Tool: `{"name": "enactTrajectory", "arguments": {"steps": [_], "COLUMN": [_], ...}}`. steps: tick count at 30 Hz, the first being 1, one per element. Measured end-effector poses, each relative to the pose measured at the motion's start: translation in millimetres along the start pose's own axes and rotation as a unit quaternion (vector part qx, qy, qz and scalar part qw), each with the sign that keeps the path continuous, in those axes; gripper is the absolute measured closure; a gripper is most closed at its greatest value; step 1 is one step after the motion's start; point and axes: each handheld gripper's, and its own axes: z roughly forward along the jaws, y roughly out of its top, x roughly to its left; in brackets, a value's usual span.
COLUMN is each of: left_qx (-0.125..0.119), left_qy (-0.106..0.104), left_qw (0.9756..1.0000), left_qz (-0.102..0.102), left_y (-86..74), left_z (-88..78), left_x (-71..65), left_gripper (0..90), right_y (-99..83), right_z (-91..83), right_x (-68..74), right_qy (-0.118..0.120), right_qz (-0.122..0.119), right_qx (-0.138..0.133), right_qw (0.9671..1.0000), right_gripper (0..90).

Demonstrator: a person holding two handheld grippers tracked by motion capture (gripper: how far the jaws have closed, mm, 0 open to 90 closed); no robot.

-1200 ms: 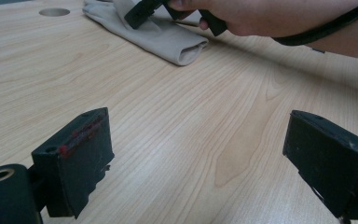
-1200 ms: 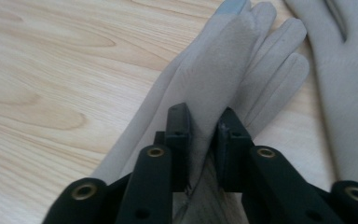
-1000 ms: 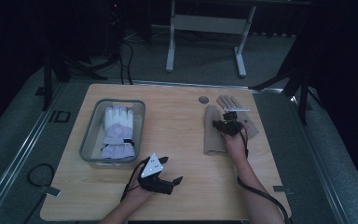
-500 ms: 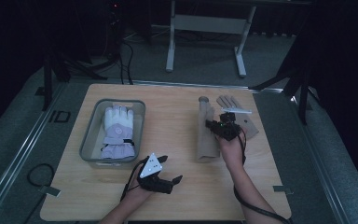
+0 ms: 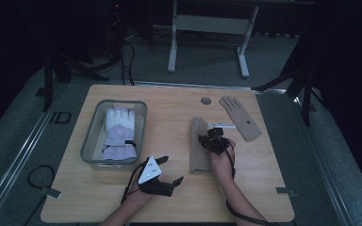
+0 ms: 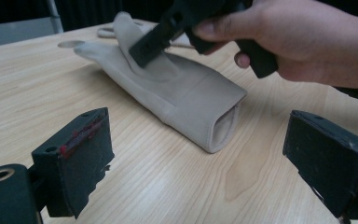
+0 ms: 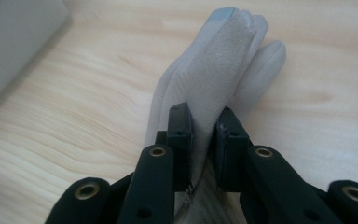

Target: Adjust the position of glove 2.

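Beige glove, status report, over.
Right gripper shut on beige glove, pinching a fold. Left gripper open, holding nothing. Second beige glove flat on table; nothing in the way.

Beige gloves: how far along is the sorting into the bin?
Done: a white glove lies in the bin. In hand: the right claw pinches one beige glove on the table. Left: the second beige glove, untouched; the left claw waits open.

Right gripper [image 5: 207,140] with beige glove [image 5: 198,153], now further left.
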Motion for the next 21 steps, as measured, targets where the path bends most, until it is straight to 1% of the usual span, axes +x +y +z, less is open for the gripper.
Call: {"name": "enactTrajectory", "arguments": {"steps": [2,3,4,6,8,11,13,14,15,17,20,21], "left_qx": [0.002,0.007,0.006,0.007,0.007,0.005,0.005,0.005,0.006,0.006,0.005,0.004], "left_qy": [-0.001,0.001,0.000,-0.001,-0.002,-0.001,-0.003,-0.003,-0.004,-0.005,-0.004,-0.005], "left_qw": [1.0000,1.0000,1.0000,1.0000,1.0000,1.0000,1.0000,1.0000,0.9999,0.9999,0.9999,0.9999], "left_qz": [-0.001,0.001,0.001,-0.001,-0.002,-0.002,-0.005,-0.006,-0.008,-0.010,-0.009,-0.009], "left_y": [-0.8,-1.3,-1.7,-1.7,-1.4,-1.0,-0.7,-0.7,-0.8,-1.0,-0.4,-0.3], "left_z": [0.6,1.4,1.8,2.3,1.9,1.2,1.2,1.2,1.3,1.8,2.1,1.8], "left_x": [-0.4,-0.4,-0.4,-0.4,-0.2,-0.2,0.4,0.8,1.2,1.6,1.2,1.1], "left_gripper": [8.3,8.3,8.3,8.3,8.3,8.3,8.3,8.3,8.3,8.3,8.3,8.3], "right_y": [-5.8,-7.9,-10.6,-11.5,-11.6,-11.6,-11.4,-10.8,-10.0,-9.6,-9.6,-9.3], "right_z": [7.8,10.2,14.0,17.1,19.5,21.4,23.0,23.1,23.0,23.1,22.4,21.3], "right_x": [-2.6,-3.5,-5.0,-4.7,-2.7,-4.0,-6.7,-8.6,-10.4,-11.9,-11.5,-11.2], "right_qy": [-0.007,-0.012,-0.013,-0.011,-0.014,-0.005,0.002,0.006,0.010,0.011,0.009,0.012], "right_qz": [0.000,0.000,0.003,-0.001,-0.022,-0.046,-0.078,-0.086,-0.089,-0.091,-0.087,-0.084], "right_qx": [0.009,0.010,0.009,0.009,0.008,0.004,0.005,0.006,0.009,0.009,0.005,0.002], "right_qw": [0.9999,0.9999,0.9999,0.9999,0.9996,0.9989,0.9970,0.9963,0.9959,0.9957,0.9961,0.9964], "right_gripper": [78.2,78.0,77.3,75.7,72.5,64.8,60.0,58.3,57.1,56.7,51.6,50.3]}}
